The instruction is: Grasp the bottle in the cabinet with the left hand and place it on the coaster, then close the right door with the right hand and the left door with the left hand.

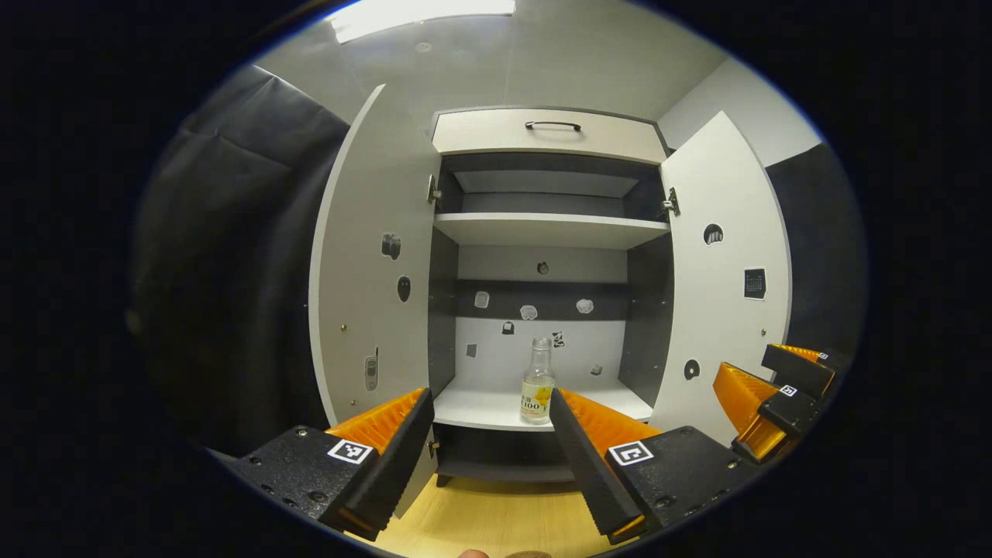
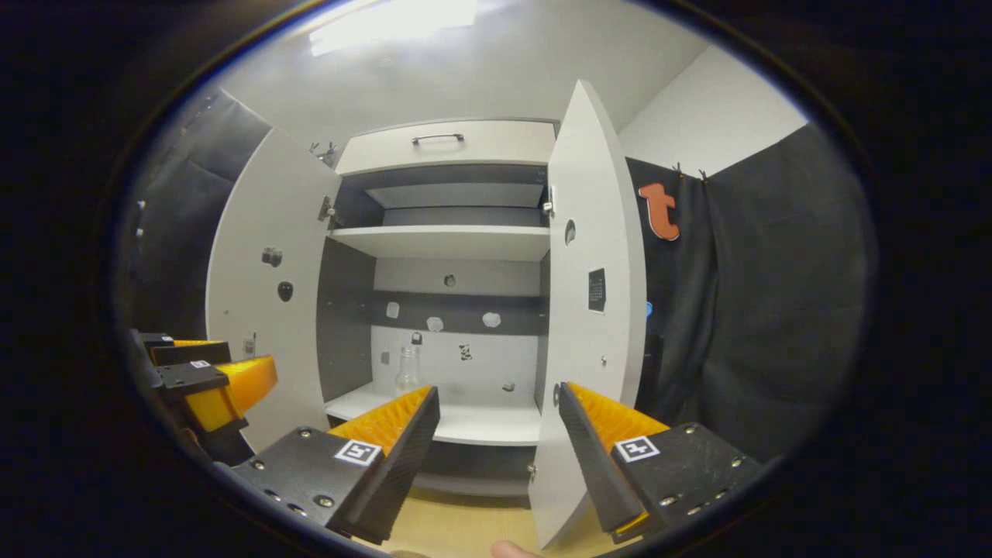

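Observation:
A clear glass bottle [image 1: 537, 384] with a pale label stands upright on the lower shelf [image 1: 496, 411] of the open cabinet; the right gripper view has the bottle [image 2: 407, 370] too. My left gripper [image 1: 490, 403] is open in front of the cabinet, short of the bottle, which shows beside its right finger. My right gripper [image 2: 498, 399] is open, with the edge of the right door [image 2: 589, 325] between its fingers but farther off. The left door [image 1: 372, 256] and right door [image 1: 725, 271] both stand wide open. The right gripper [image 1: 775, 387] shows at the right of the left gripper view.
A closed drawer [image 1: 546, 133] with a dark handle tops the cabinet, above an upper shelf [image 1: 550, 229]. Small stickers dot the back panel and doors. Black cloth walls hang on both sides. A light wooden surface [image 1: 488, 519] lies below the cabinet.

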